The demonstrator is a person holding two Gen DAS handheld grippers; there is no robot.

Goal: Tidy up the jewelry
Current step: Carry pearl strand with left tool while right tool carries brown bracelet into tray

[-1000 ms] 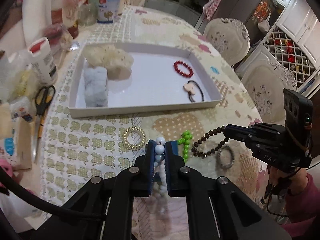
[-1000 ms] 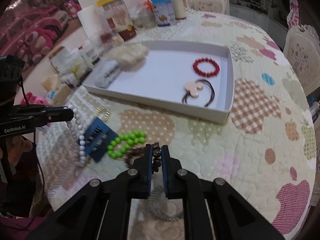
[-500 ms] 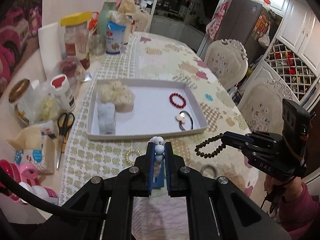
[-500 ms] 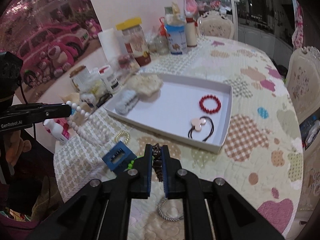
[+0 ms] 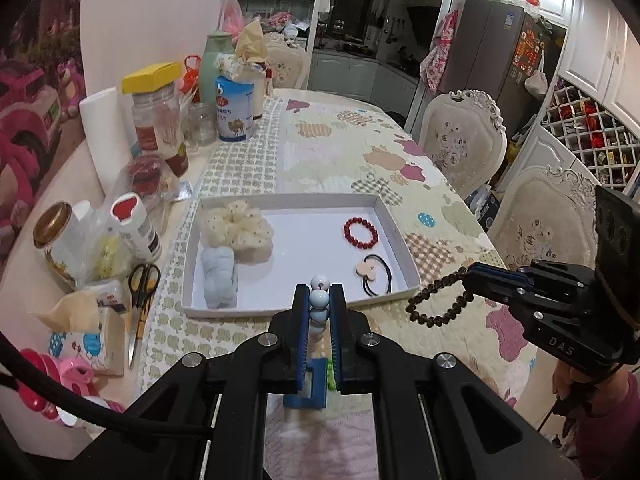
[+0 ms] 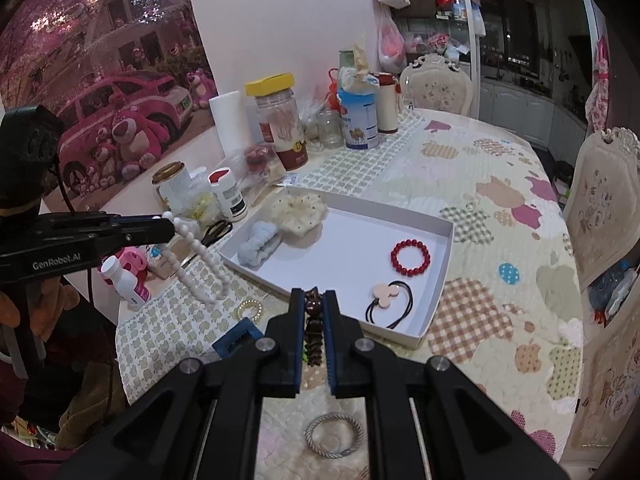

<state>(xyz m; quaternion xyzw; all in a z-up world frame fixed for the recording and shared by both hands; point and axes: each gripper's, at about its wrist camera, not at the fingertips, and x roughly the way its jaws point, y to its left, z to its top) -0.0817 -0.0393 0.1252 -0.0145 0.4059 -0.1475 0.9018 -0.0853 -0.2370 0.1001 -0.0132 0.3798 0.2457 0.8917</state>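
Note:
My left gripper (image 5: 319, 294) is shut on a white bead necklace (image 5: 319, 300), held high above the table; the strand hangs from it in the right wrist view (image 6: 196, 248). My right gripper (image 6: 313, 300) is shut on a brown bead bracelet (image 6: 313, 320), which dangles from its tips in the left wrist view (image 5: 438, 300). The white tray (image 5: 404, 256) lies ahead and below, holding a red bead bracelet (image 5: 361, 233), a black hair tie with a pink charm (image 5: 374, 274), a cream scrunchie (image 5: 238, 230) and a blue scrunchie (image 5: 218, 276).
On the tablecloth lie a blue hair clip (image 6: 236, 338), a gold coil tie (image 6: 249, 308) and a silver ring bracelet (image 6: 334, 436). Scissors (image 5: 140, 300), jars, bottles and a tissue pack crowd the table's left side. Chairs stand on the right.
Both grippers have risen well above the table with their bead strands. The tray and loose items now look smaller and farther below.

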